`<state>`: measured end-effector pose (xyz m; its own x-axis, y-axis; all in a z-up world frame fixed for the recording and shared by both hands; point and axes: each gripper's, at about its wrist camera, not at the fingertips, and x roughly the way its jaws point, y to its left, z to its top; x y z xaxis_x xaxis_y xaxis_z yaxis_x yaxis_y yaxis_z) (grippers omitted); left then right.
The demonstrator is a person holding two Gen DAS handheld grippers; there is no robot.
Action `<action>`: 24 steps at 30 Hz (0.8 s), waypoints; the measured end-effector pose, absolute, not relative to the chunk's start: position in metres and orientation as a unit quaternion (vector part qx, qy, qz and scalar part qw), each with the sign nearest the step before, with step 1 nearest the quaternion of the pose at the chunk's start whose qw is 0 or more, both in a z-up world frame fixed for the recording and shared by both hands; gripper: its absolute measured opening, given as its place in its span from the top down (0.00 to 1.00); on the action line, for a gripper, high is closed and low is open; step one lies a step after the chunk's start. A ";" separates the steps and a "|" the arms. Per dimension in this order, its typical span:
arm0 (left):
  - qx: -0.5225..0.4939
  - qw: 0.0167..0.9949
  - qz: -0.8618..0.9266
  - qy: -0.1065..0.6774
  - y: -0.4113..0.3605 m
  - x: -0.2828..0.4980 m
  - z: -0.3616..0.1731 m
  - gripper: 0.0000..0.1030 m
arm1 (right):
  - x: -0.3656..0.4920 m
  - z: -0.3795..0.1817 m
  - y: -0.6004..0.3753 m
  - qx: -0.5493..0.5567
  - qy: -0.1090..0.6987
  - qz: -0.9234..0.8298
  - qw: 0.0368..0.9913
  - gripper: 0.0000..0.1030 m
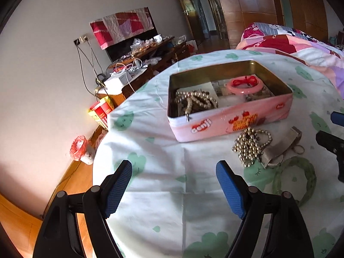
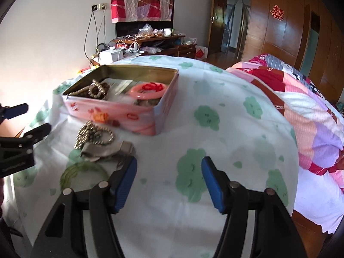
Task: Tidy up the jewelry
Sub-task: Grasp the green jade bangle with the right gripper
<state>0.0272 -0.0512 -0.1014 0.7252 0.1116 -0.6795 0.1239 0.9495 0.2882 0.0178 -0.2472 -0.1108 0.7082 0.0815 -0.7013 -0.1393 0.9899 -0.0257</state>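
Observation:
An open pink tin box (image 1: 232,118) (image 2: 120,111) stands on a table with a white, green-flowered cloth (image 1: 159,172). It holds pearl and bead strands (image 1: 195,101) and a pink bangle with a red cord (image 1: 244,83) (image 2: 148,90). In front of it lie a silver bead necklace (image 1: 250,144) (image 2: 92,135), a grey pouch with a clasp (image 1: 283,146) (image 2: 107,150) and a green bangle (image 1: 298,176) (image 2: 83,172). My left gripper (image 1: 174,167) is open and empty, left of the necklace. My right gripper (image 2: 169,165) is open and empty, right of the pouch.
A bed with a patchwork quilt (image 2: 301,107) lies right of the table. A cluttered wooden desk (image 1: 139,64) stands by the far wall. A red-bagged bin (image 1: 79,148) sits on the floor at left. Wooden wardrobes (image 2: 279,21) line the back.

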 end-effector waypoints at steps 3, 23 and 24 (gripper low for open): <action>0.155 0.913 -0.006 0.377 -0.051 0.023 -0.107 0.22 | 0.012 -0.112 -0.241 -0.041 0.379 0.070 0.922 0.37; 0.132 0.917 -0.032 0.375 -0.071 0.035 -0.097 0.22 | 0.003 -0.132 -0.213 -0.075 0.420 0.126 0.896 0.90; 0.133 0.917 -0.034 0.375 -0.073 0.036 -0.097 0.22 | 0.002 -0.132 -0.215 -0.077 0.421 0.121 0.896 0.90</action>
<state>0.0364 -0.0730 -0.0974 0.7161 0.0367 -0.6971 0.1629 0.9623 0.2180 0.0025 -0.2150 -0.1320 0.6169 0.1517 -0.7723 -0.2819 0.9587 -0.0369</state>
